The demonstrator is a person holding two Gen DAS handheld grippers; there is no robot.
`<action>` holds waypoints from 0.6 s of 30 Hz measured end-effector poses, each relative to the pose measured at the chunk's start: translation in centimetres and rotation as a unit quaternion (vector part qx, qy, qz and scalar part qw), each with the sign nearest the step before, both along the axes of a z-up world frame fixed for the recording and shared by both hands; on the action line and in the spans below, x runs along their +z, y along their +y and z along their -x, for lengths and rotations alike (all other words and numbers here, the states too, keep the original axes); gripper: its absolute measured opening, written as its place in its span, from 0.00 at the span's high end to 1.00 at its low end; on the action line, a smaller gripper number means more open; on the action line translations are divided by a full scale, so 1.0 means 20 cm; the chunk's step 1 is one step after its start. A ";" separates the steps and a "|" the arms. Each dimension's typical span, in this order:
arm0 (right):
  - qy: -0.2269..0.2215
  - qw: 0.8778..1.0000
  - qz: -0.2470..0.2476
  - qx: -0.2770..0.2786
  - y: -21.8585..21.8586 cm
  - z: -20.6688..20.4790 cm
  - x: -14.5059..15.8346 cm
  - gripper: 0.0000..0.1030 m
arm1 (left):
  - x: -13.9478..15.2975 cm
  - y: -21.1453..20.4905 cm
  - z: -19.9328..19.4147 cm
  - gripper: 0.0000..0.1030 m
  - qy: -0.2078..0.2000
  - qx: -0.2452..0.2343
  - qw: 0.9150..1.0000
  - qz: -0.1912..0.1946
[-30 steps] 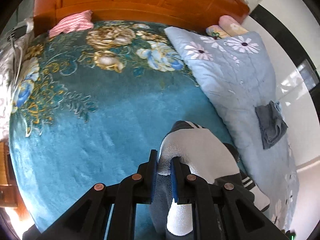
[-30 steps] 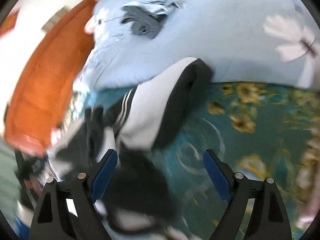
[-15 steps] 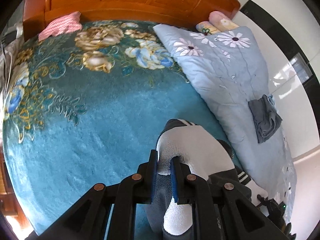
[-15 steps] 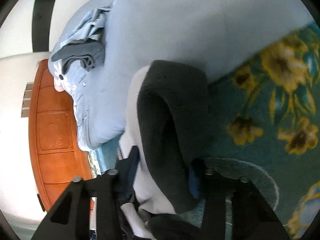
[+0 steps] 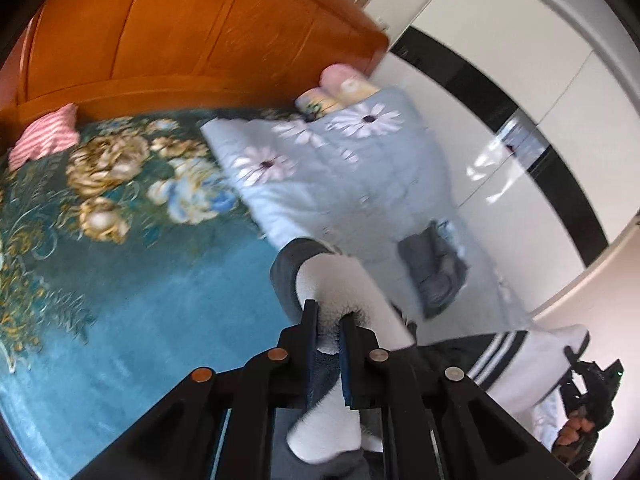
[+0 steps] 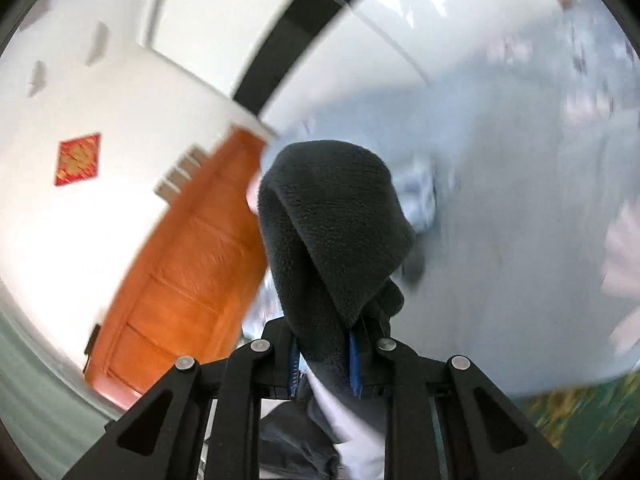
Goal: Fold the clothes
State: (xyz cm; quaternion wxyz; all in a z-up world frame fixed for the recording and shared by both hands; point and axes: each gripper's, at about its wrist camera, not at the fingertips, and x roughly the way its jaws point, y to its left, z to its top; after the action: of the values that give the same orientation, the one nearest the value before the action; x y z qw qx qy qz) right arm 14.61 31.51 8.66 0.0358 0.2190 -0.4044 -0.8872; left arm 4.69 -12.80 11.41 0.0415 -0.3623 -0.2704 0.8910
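Fleece garment (image 5: 340, 288) hangs above the bed (image 5: 140, 300), clamped in the left tool (image 5: 329, 340); right tool (image 6: 326, 354) closing on its dark edge. Quilt (image 5: 340, 184) and headboard (image 5: 180, 36) lie beyond.

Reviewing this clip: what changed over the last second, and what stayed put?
The right gripper, wide open over the fleece garment a second ago, has closed onto its dark edge, jaws still closing, and lifted it; its view swung from the bed to the wall and headboard. The left gripper rose too. Unchanged: the left keeps its pinch on the white fleece; the grey clothes still lie on the quilt.
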 end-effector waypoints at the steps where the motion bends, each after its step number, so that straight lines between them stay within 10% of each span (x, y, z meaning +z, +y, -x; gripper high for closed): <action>1: 0.013 1.000 -0.011 -0.012 0.05 -0.04 0.07 0.81 | 0.01 0.00 0.02 0.90 0.003 -0.001 1.000 0.004; 5: 0.008 0.996 -0.060 -0.063 0.20 -0.18 0.17 0.81 | -0.04 0.01 0.10 0.90 -0.013 -0.013 1.000 0.011; 12: -0.187 0.976 -0.050 -0.097 0.36 -0.21 -0.35 0.81 | -0.47 0.15 0.26 0.90 -0.124 -0.054 0.989 0.060; 18: -0.258 0.960 -0.037 -0.108 0.48 -0.28 -0.60 0.80 | -0.69 0.13 0.24 0.87 -0.176 -0.037 0.983 0.042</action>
State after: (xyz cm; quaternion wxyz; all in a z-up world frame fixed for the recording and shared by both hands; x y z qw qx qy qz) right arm 20.30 41.12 -3.40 -0.1736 0.3964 -0.3877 -0.8139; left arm -0.17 -10.24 -2.37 0.0108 -0.5247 -0.2218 0.8218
